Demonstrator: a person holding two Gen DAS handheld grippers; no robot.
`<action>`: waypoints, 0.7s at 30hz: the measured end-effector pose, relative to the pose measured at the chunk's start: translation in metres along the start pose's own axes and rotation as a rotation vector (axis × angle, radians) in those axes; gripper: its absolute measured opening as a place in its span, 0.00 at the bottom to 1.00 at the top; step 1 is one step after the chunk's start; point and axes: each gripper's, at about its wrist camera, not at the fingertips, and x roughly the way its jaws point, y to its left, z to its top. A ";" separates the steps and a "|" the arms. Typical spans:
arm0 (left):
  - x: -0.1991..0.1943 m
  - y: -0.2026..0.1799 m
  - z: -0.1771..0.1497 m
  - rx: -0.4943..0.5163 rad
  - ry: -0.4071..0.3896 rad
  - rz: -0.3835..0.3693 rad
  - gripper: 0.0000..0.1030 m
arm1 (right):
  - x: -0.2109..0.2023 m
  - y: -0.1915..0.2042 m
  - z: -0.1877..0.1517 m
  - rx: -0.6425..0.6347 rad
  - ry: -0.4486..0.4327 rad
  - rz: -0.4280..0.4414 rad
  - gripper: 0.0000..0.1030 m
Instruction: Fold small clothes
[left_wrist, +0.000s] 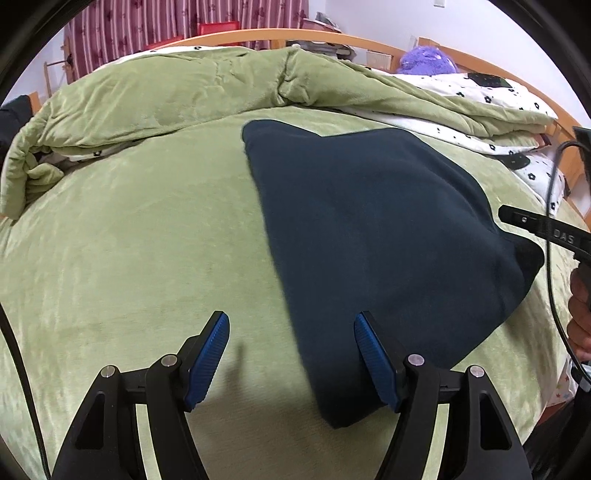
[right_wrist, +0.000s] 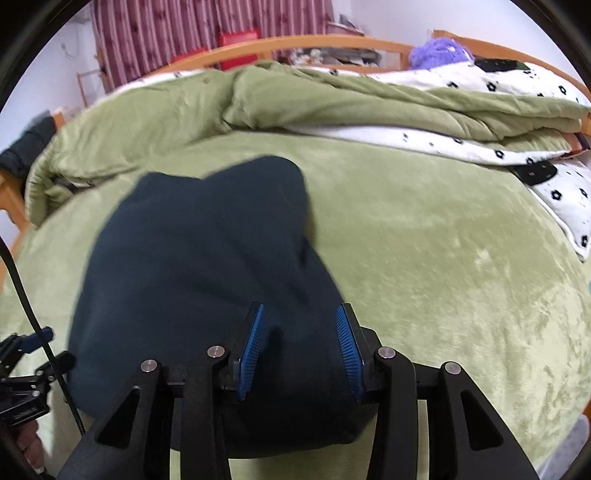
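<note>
Both grippers hang over a dark navy fleece garment (left_wrist: 369, 229) that lies flat on a pale green plush bedspread (left_wrist: 129, 240). Seen from its own wrist camera, the left gripper (left_wrist: 291, 354) stands wide and empty, one blue ribbed pad over bare bedspread and the other over the garment's near left margin, with no cloth drawn up between them. The right gripper (right_wrist: 301, 347) is set narrower, its blue pads straddling the near end of the garment; whether they press on the cloth or only hover above it I cannot tell, since the fabric looks flat there and the frame is blurred.

The garment's long axis runs away from the grippers toward the heaped green quilt with a white flower-print lining (left_wrist: 184, 96) at the far side of the bed. Its left edge is a straight line slanting away; its right side bulges outward. The right gripper sits squarely over the near end, so it looks the nearer one for that end, while the left gripper is better placed for the long left edge.

Open bedspread lies on both sides and beyond the garment, so a fold in any direction has room. The rumpled quilt stays well apart from the far edge. A black cable (left_wrist: 554, 221) trails near the right side and could snag.
</note>
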 end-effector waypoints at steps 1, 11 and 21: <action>-0.001 0.002 0.000 -0.007 -0.001 0.004 0.67 | -0.001 0.006 -0.001 -0.008 -0.008 0.023 0.40; -0.014 0.028 -0.003 -0.083 -0.019 0.031 0.67 | 0.019 0.080 -0.033 -0.223 0.021 0.012 0.39; -0.027 0.047 0.000 -0.149 -0.029 0.019 0.67 | 0.007 0.057 -0.018 -0.150 0.067 0.025 0.39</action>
